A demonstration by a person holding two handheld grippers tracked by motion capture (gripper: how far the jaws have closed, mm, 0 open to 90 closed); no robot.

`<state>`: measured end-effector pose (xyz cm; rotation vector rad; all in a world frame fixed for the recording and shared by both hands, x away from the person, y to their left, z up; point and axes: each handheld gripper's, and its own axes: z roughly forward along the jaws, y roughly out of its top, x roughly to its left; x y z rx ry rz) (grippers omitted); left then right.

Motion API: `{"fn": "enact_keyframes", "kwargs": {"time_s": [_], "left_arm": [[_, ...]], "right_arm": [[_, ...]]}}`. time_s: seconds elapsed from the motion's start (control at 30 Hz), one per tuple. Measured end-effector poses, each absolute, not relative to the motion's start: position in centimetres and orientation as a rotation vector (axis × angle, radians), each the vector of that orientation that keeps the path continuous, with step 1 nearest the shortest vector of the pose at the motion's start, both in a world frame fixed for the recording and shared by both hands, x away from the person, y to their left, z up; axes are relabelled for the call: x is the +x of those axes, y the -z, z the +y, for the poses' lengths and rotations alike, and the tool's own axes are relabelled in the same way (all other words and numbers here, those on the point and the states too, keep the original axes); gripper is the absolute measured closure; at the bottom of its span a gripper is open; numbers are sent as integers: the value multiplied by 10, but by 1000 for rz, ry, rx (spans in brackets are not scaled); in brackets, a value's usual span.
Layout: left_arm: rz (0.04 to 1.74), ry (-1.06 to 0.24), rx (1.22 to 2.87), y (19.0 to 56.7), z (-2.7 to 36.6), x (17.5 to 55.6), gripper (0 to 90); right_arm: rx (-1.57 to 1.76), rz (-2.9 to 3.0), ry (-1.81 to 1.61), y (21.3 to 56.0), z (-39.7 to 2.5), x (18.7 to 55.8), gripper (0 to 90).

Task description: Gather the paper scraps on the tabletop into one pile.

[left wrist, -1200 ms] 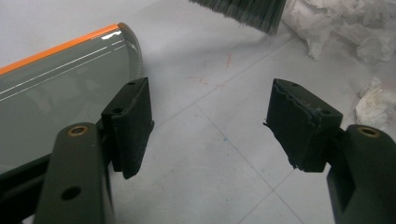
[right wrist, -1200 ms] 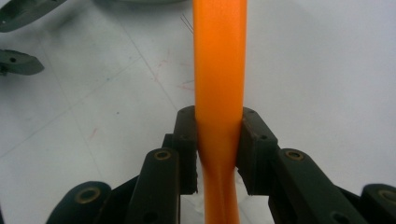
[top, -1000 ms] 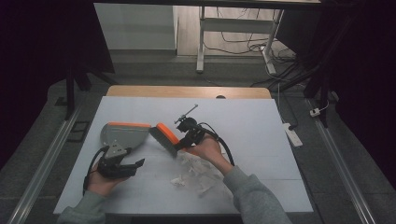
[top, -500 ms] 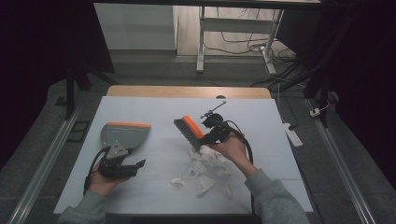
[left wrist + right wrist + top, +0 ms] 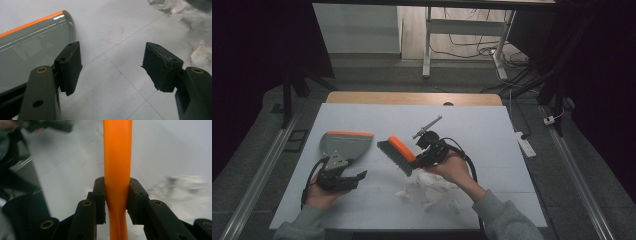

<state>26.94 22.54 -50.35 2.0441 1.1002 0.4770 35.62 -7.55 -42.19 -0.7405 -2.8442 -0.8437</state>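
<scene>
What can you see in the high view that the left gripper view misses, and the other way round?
High view alone: the brush held in the right gripper, both hands, the table's wooden far edge and the floor beyond. Left gripper view alone: the left gripper close up with its jaws wide apart over bare table, and faint red marks on the surface. Both share: the grey dustpan with its orange edge and the crumpled paper.
</scene>
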Motion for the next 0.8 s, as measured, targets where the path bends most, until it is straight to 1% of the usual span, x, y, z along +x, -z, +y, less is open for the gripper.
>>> {"fn": "enact_keyframes", "kwargs": {"time_s": [0.27,0.43,0.5,0.6,0.7,0.8], "left_arm": [[1135,-495,2003,500,239,270,325],[1150,-499,1994,500,243,270,325],[1151,-500,1996,500,243,270,325],[1149,-499,2000,501,242,270,325],[1148,-496,2005,502,242,271,324],[1151,-495,2001,502,242,271,324]], "right_arm": [[-526,-2896,700,434,-67,308,716],[-420,-2903,682,430,-62,285,716],[-405,-2895,663,430,-60,283,716],[-407,-2909,585,441,-57,284,716],[-428,-2925,519,454,-56,288,716],[-473,-2952,513,456,-60,296,717]]}}
